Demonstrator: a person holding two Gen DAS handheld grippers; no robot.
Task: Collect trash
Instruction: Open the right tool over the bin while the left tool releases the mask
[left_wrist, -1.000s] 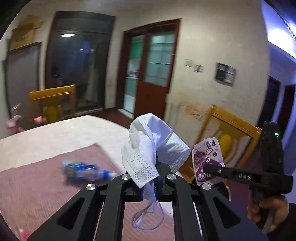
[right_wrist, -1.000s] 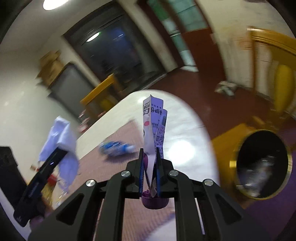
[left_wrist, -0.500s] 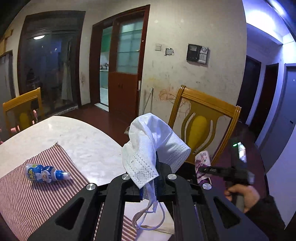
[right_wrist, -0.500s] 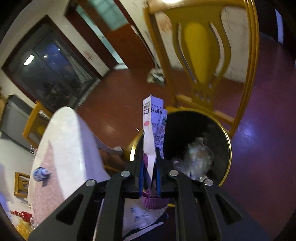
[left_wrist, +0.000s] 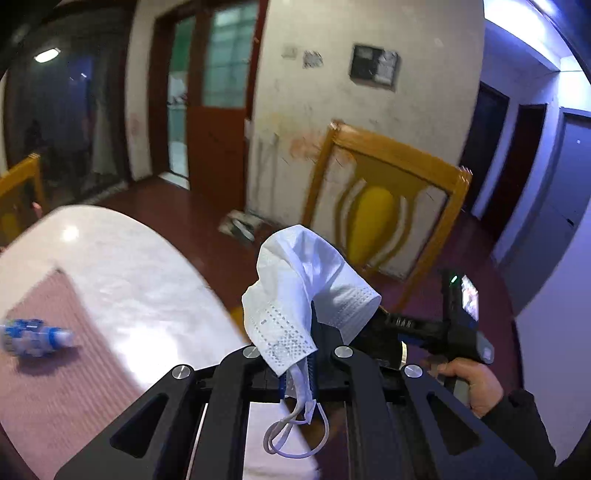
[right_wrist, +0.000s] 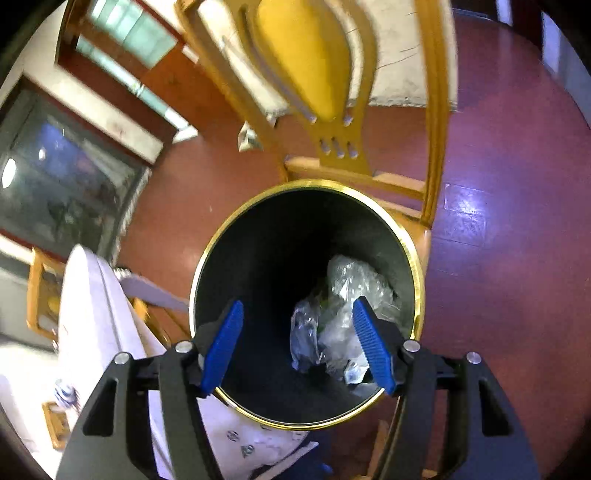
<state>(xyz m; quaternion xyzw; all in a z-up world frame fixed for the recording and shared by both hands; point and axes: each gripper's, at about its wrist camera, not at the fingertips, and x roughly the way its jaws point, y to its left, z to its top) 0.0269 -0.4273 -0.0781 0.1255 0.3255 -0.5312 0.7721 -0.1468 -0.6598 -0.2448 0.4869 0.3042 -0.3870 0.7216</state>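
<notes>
A home dining room: marble table, wooden chair, glazed door.

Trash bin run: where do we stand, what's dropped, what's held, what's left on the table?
Done: the right gripper is open over the gold-rimmed bin, holding nothing; clear plastic trash lies inside. In hand: the left gripper is shut on the white face mask, not yet over the bin. Left: the small blue-labelled bottle lies on the striped mat on the table.
</notes>
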